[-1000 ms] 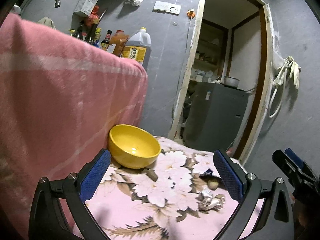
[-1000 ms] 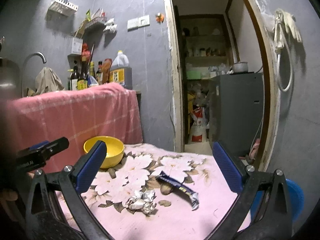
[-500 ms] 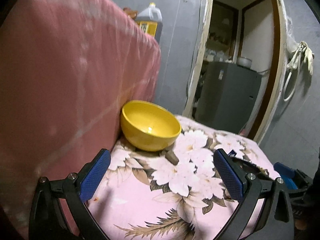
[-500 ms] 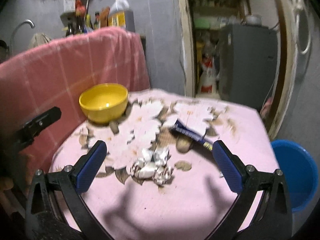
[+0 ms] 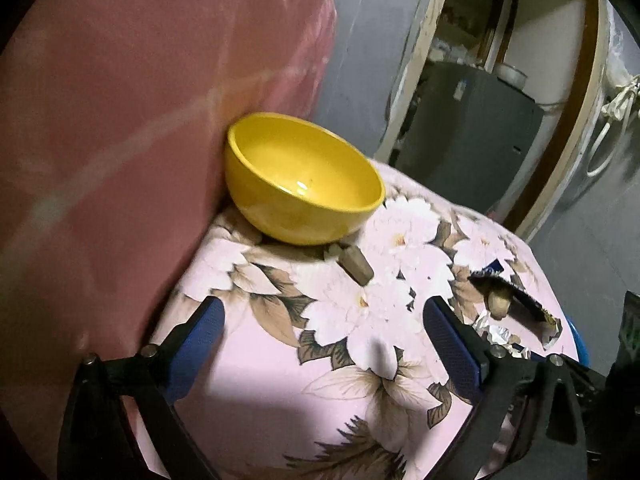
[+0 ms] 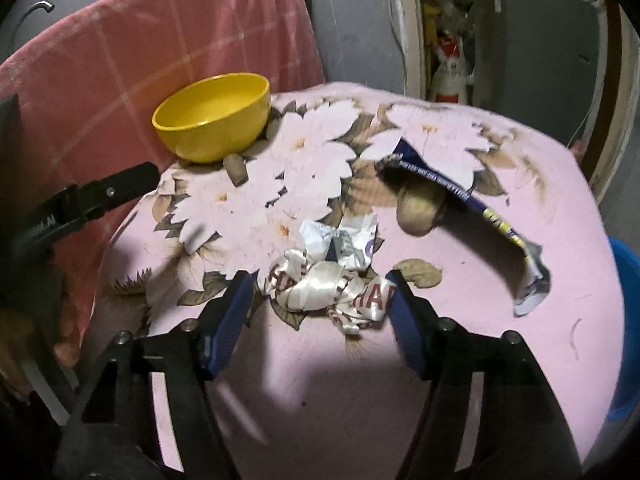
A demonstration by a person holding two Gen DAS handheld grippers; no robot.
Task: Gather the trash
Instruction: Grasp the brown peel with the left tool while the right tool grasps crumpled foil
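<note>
Pink floral cloth covers the desk [image 6: 500, 320]; landmark = yellow bowl [image 6: 212, 118] at its back-left edge. Vs a sec ago both claws have dropped toward the desk. Right claw [image 6: 320, 300], spread then, is closing w/ the foil wad [image 6: 332, 272] between its pads, no firm pinch yet. Left claw [image 5: 320, 328], nr the bowl, narrows slightly, empty. Blue wrapper [image 6: 460, 196] lies right of the bowl. Likely 1st grab is under way.

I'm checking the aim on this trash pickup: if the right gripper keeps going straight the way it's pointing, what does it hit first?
Most likely the crumpled white-and-silver wrapper: it lies on the pink floral tablecloth between the closing fingers of the right gripper, which do not yet press it.
</note>
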